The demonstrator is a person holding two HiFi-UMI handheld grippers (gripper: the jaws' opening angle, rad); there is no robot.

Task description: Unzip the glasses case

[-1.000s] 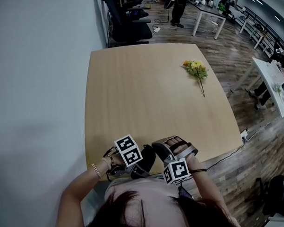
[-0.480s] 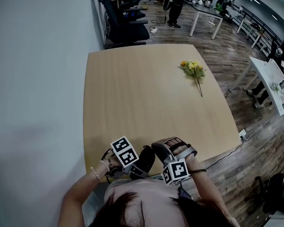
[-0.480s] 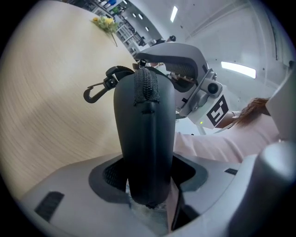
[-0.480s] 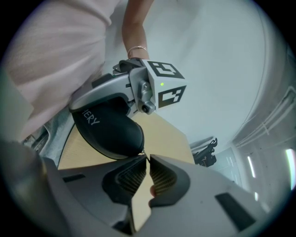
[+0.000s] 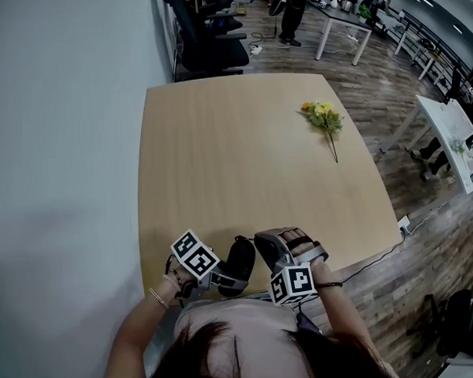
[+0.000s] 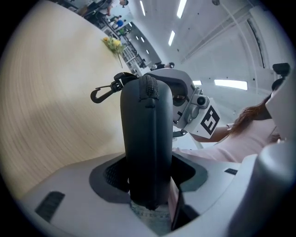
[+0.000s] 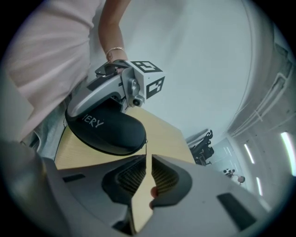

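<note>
One flower sprig (image 5: 324,118), far from case (image 5: 237,263).

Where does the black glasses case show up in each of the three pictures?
Head view: glasses case at bottom centre, at the near edge of the table.
Left gripper view: dead centre, clamped in the left claw.
Right gripper view: left of centre, above the jaws.
Shared landmark: the wooden table, seen in all three.

Glasses case (image 6: 147,148): black, matt, smooth shell w/ toothed zip along the edge. Clip (image 6: 104,91) dark, slight sheen. Tabletop (image 5: 235,161): pale wood-grain, matt, smooth. Left gripper (image 6: 149,185) & right gripper (image 7: 149,159): grey matt plastic; pads (image 7: 164,178) dark, ribbed, rubber-like. Zip pull (image 7: 146,148): thin, material unclear.
</note>
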